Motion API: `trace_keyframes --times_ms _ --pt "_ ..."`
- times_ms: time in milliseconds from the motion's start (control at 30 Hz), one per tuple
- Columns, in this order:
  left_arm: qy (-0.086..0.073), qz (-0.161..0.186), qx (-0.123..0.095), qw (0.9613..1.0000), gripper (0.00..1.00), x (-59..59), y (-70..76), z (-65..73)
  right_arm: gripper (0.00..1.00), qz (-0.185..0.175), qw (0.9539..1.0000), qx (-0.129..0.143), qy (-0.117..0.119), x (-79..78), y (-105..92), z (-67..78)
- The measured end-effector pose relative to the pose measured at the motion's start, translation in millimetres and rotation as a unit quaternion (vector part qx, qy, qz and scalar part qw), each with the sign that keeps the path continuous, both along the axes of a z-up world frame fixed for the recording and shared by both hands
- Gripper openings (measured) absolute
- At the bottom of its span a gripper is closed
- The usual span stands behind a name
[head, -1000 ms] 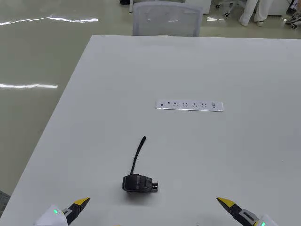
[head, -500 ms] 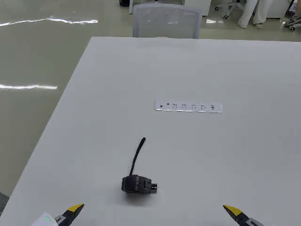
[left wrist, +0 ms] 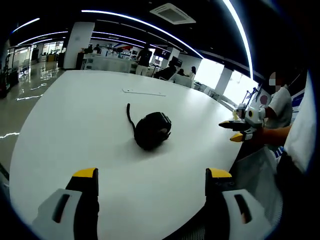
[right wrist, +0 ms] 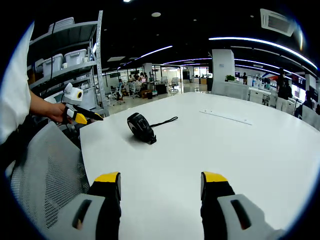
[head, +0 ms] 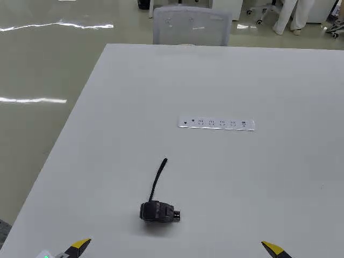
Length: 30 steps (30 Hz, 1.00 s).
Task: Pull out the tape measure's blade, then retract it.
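A black tape measure (head: 158, 211) with a black wrist strap (head: 158, 178) lies on the white table (head: 215, 86), near its front edge. It also appears in the left gripper view (left wrist: 152, 129) and the right gripper view (right wrist: 141, 128). My left gripper (left wrist: 150, 174) is open, well short of the tape measure, with its yellow tip at the bottom left of the head view (head: 79, 246). My right gripper (right wrist: 162, 178) is open too, its tip at the bottom right (head: 273, 249). Nothing sits between either pair of jaws.
A white power strip (head: 216, 123) is set flat in the table's middle, beyond the tape measure. A grey mesh chair (head: 192, 24) stands at the far edge. Glossy floor runs along the table's left side. Shelving with bins (right wrist: 75, 60) stands behind the person.
Both grippers have drawn back toward the bottom edge of the head view, leaving less of each showing. The tape measure has stayed in place; the view shifted slightly.
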<state>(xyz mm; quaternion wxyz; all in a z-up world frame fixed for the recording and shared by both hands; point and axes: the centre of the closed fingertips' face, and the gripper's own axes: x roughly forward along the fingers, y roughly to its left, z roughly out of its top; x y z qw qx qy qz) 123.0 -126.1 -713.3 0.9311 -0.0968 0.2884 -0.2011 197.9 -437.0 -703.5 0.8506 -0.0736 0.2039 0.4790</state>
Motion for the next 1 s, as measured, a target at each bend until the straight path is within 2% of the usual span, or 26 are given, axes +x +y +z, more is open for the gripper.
trace_keyframes --times_ms 500,1000 --pt "0.001 -0.005 0.005 1.0000 0.88 -10.0 2.6 2.3 0.66 -0.013 0.9999 0.000 -0.002 -7.5 -15.8 5.6" --pt "0.002 -0.004 0.004 1.0000 0.88 -9.1 3.5 2.9 0.66 -0.018 0.9998 0.001 0.001 -9.1 -17.1 3.0"
